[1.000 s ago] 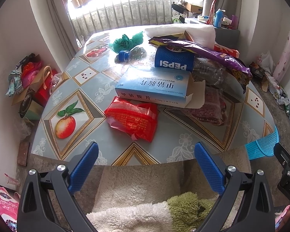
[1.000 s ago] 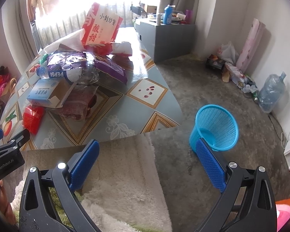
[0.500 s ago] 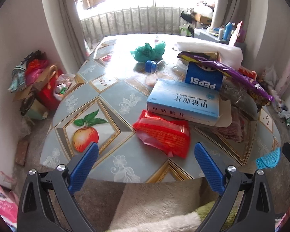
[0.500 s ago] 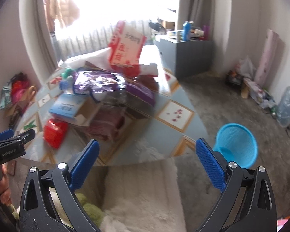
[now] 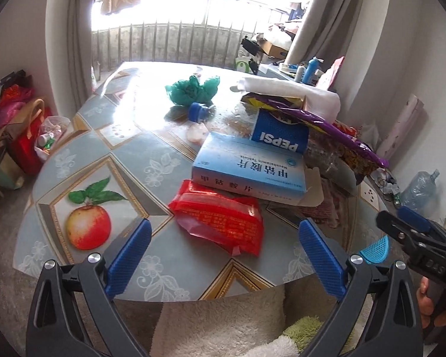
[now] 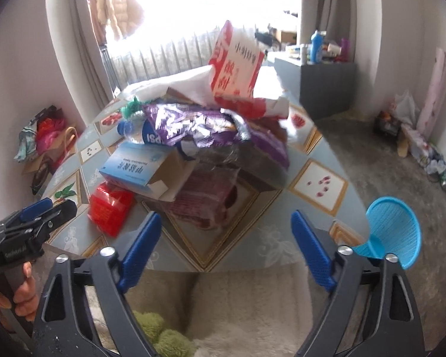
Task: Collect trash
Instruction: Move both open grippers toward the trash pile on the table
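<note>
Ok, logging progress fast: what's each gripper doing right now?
Left gripper: open, holding nothing.
Right gripper: jaws closing, nothing between them.

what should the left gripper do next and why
Probably ease the left gripper forward and down onto the red packet. Its jaws are open and empty, and the packet lies nearest the table edge, directly between them, only partly tucked under the blue box, so it looks easiest to take first.

This is a lived-in home room: a padded jacket (image 6: pixel 116 6) hangs at a barred, curtained window (image 5: pixel 175 44), a fruit-patterned counter (image 5: pixel 86 208) is heaped with snack wrappers, a grey cabinet (image 6: pixel 327 86) holds bottles, and bags (image 5: pixel 12 125) and a water jug (image 5: pixel 419 190) sit along the walls.
</note>
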Available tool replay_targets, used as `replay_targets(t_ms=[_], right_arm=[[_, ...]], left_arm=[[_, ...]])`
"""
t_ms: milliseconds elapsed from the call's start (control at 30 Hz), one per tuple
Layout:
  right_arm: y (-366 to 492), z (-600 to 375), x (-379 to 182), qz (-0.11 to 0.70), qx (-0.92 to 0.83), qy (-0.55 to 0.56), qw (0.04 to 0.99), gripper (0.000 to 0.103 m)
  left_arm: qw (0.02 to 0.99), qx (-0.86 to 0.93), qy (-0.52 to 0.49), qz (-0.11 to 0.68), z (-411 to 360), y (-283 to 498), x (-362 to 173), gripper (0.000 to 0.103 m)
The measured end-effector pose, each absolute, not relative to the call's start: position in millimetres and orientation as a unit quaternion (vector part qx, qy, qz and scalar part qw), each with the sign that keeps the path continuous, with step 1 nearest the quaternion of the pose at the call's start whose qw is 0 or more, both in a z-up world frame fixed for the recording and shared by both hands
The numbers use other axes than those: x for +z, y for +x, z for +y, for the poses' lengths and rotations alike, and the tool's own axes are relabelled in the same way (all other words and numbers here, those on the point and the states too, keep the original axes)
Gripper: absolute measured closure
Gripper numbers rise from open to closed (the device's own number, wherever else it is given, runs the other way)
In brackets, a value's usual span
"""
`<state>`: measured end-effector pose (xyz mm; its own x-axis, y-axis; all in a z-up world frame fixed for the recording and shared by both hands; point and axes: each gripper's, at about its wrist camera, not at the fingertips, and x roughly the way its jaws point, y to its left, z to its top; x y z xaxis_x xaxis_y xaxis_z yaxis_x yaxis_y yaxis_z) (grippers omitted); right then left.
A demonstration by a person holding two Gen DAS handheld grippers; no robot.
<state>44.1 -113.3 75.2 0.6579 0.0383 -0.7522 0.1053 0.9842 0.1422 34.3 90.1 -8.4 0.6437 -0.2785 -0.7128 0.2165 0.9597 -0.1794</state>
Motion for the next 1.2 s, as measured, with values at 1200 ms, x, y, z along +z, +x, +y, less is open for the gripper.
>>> replay_targets(t_ms=[1200], right_arm=[[43,-111,110,0.348,0.004,0.107,0.931,0.057]], left_arm=[[0.919,-0.176,-0.065,0.348,97,63,43,0.047]])
